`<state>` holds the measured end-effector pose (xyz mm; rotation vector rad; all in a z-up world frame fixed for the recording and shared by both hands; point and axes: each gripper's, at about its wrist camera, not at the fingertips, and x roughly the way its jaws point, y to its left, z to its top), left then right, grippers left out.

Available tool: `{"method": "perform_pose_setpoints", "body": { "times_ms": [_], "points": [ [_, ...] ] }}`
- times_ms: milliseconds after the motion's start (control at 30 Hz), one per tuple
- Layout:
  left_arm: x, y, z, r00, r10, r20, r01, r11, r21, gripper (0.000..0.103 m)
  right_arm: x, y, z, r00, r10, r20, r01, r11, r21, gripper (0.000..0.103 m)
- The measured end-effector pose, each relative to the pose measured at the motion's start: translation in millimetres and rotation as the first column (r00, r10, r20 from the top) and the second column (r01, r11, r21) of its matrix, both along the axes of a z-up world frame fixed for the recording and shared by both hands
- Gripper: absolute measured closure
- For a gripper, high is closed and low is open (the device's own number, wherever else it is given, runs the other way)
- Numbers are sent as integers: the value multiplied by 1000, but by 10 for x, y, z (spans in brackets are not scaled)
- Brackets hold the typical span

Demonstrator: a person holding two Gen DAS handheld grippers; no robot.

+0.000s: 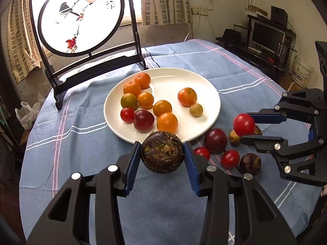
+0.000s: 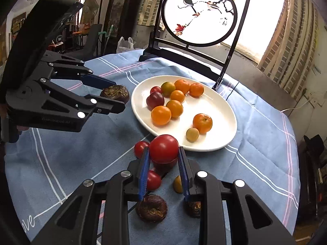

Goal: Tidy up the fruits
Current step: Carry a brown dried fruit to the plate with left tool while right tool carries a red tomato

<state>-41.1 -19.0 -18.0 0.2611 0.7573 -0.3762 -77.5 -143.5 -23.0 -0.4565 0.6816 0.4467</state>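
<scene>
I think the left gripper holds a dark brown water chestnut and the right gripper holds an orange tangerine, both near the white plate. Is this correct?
Not quite. The right gripper holds a red tomato, not an orange tangerine; the right wrist view shows it between the blue pads. The rest stands: the left gripper holds the dark brown water chestnut, and both are near the white plate.

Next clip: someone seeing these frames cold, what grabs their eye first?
Probably the two loaded grippers: the left gripper clamps a dark brown water chestnut at the white plate's near rim, and the right gripper holds a red tomato above loose fruit on the blue cloth. Behind the plate stands a backlit round bird-painting screen.
</scene>
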Motion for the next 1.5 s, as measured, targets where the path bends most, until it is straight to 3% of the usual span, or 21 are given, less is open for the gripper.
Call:
{"method": "perform_pose_setpoints", "body": {
  "times_ms": [267, 700, 933, 1133, 1333, 1367, 1433, 1500],
  "points": [
    [74, -44, 85, 1000, 14, 12, -14, 1000, -5, 61, 10, 49, 130, 998, -7, 65, 9, 1000, -20, 76],
    [149, -33, 98, 1000, 25, 11, -25, 1000, -6, 61, 33, 47, 156, 996, -18, 88, 21, 999, -34, 76],
    [303, -15, 119, 999, 52, 12, -52, 998, -19, 61, 200, -50, 201, 998, -20, 54, 16, 998, 64, 76],
    [651, -122, 89, 998, 70, -1, -70, 997, -17, 61, 762, -180, 239, 997, -63, -53, 71, 981, 181, 76],
    [1014, -198, -11, 995, 97, -36, -97, 995, -15, 61, 1406, -152, 132, 984, -121, -131, 143, 975, 171, 74],
    [1060, -198, -34, 994, 101, -41, -102, 995, -14, 61, 1494, -139, 100, 981, -125, -146, 149, 974, 170, 71],
    [1142, -194, -75, 993, 112, -46, -113, 994, -10, 56, 1625, -117, 50, 977, -148, -154, 171, 974, 151, 54],
    [1183, -166, -84, 990, 132, -44, -133, 991, -15, 52, 1701, -122, 42, 976, -182, -121, 198, 972, 131, 52]
  ]
}}
